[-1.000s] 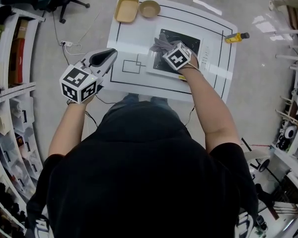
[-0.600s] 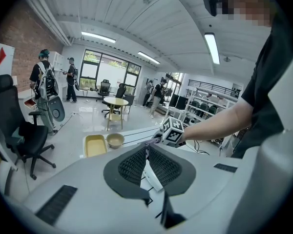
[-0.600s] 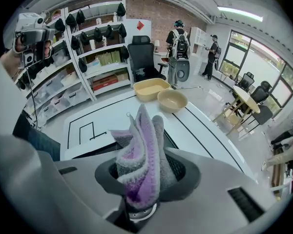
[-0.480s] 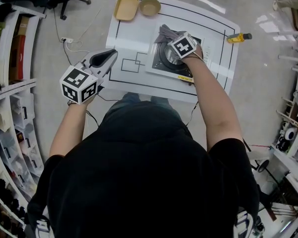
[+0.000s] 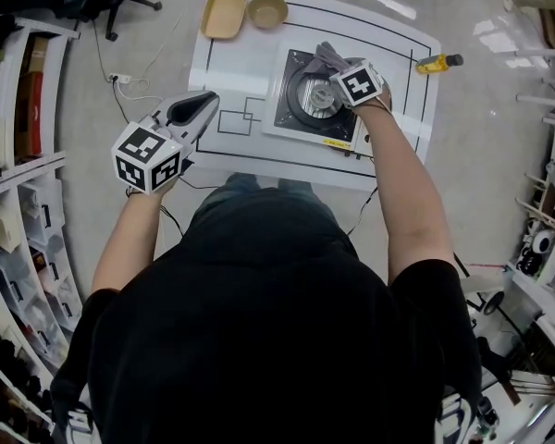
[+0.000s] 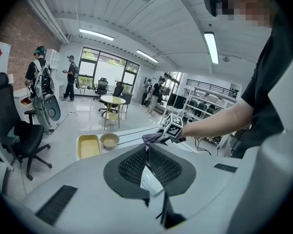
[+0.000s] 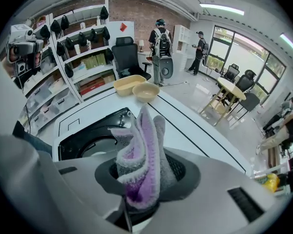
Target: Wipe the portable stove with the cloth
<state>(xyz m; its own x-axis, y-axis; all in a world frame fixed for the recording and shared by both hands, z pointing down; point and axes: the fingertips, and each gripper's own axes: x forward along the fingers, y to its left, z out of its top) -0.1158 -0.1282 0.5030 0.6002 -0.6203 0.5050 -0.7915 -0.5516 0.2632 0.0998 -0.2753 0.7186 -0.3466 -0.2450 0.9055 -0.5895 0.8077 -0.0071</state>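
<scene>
The right gripper (image 7: 145, 182) had its jaws clamped on the cloth (image 7: 140, 162), a grey and purple folded piece standing up out of them. In the head view the cloth (image 5: 325, 55) lay over the 1 o'clock corner of the portable stove (image 5: 307, 96); contact with the stove surface could not be confirmed. The stove sat on the white table (image 5: 241, 63), at 3 o'clock of the table's centre. The left gripper (image 6: 147, 165) had its jaws together with nothing between them, and was held at the stove's 8 o'clock, at the table's near left edge. A yellow tray (image 5: 223, 14) and a bowl (image 5: 267, 11) stood side by side at the table's 11 o'clock corner.
</scene>
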